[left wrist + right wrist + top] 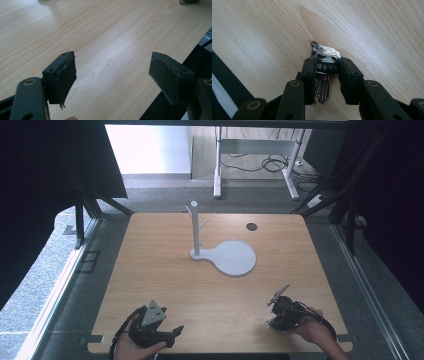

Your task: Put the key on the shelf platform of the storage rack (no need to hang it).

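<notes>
at near right table corner: right gripper (327,75) clenched on bunch of keys (325,67) just above table (165,270) | left gripper (112,75) released, holding nothing | peg stand (196,227) bare, well apart | likely hanging left undone

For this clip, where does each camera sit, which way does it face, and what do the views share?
High view: above the person's side, looking forward and down on the table and white stand; both hands and tools show: left tool, right tool.
Left gripper view: rides the left tool, facing across bare tabletop; jaws wide apart.
Right gripper view: rides the right tool, facing down; jaws closed on keys.
Shared: the wooden table.
</notes>
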The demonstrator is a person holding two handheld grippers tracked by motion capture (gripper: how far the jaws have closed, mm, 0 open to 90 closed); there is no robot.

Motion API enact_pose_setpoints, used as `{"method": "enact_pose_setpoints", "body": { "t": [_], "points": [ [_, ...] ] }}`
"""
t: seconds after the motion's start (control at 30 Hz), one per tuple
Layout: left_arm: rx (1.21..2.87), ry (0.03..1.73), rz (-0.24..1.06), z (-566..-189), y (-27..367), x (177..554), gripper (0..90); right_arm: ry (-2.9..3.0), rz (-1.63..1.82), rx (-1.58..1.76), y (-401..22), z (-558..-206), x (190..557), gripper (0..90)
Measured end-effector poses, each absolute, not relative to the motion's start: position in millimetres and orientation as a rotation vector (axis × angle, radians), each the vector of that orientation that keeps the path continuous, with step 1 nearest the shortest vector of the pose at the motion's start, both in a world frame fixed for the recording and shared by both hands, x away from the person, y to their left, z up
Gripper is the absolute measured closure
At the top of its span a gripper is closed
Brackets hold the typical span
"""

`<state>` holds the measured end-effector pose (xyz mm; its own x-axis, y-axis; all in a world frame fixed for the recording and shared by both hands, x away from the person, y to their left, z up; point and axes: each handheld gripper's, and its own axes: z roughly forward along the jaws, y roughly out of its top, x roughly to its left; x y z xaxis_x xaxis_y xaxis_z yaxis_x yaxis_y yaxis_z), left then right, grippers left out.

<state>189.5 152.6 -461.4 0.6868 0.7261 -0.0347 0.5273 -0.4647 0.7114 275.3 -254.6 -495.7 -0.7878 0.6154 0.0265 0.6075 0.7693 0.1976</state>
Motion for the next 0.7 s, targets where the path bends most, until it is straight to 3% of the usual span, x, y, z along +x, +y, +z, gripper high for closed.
{"method": "enact_pose_setpoints", "body": {
  "t": [0.7],
  "points": [
    [2.169, 0.961, 0.354, -460.9, 153.3, 189.2, 22.1, 2.863, 0.369, 0.996, -262.3, -459.8, 275.0, 67.7]
  ]
}}
